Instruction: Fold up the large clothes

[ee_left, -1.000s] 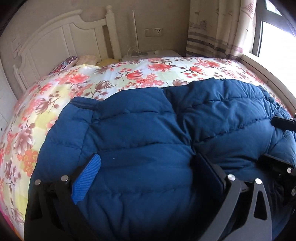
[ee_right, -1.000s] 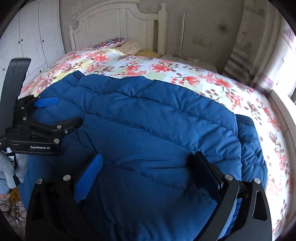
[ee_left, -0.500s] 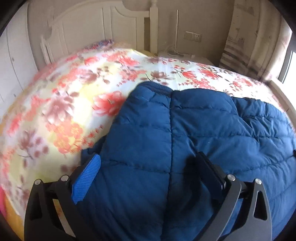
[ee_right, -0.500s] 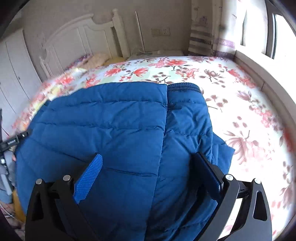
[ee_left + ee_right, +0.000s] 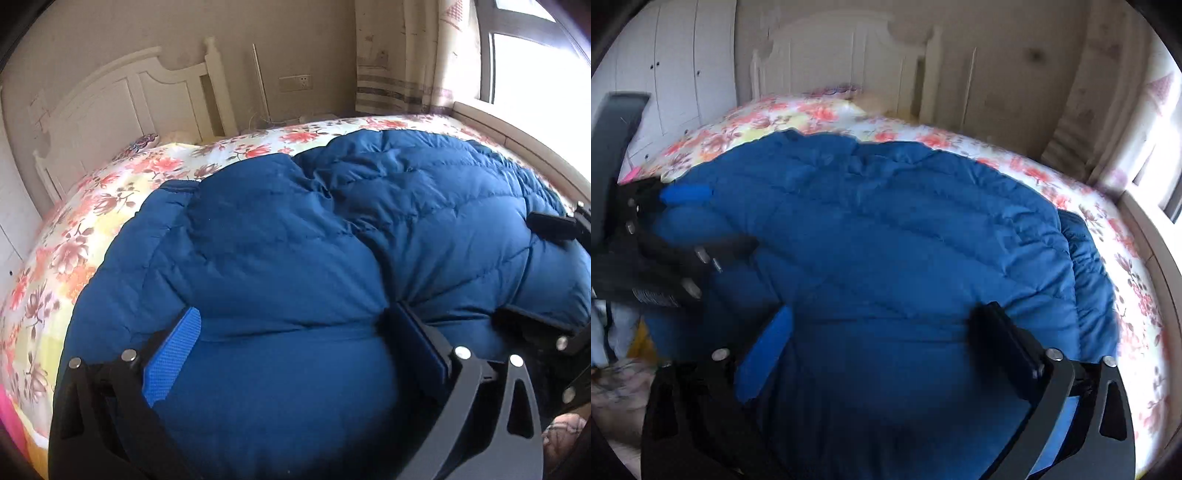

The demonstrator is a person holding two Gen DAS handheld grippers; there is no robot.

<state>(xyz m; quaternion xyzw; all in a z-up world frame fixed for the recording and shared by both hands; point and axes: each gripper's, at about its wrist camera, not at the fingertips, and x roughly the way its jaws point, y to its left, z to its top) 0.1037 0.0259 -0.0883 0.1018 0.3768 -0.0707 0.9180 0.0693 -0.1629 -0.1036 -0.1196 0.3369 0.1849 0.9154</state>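
Note:
A large blue quilted down jacket (image 5: 295, 236) lies spread on a floral bedspread (image 5: 92, 221); it also fills the right wrist view (image 5: 905, 229). My left gripper (image 5: 291, 336) is open, its fingers wide apart over the jacket's near edge, the puffy fabric bulging between them. My right gripper (image 5: 882, 328) is open in the same way over the jacket's near edge. Each gripper shows in the other's view: the right one at the right edge (image 5: 546, 273), the left one at the left edge (image 5: 698, 218). Whether the pads touch the fabric I cannot tell.
A white headboard (image 5: 122, 99) and pillows stand at the far end of the bed. A curtain (image 5: 399, 55) and bright window (image 5: 535, 66) are at the right, with a sill along the bed. White wardrobe doors (image 5: 676, 74) are at the left.
Both cameras swung apart half a second ago and have swung back, again facing the jacket's middle. The jacket lies much as one second ago. Both grippers stay open.

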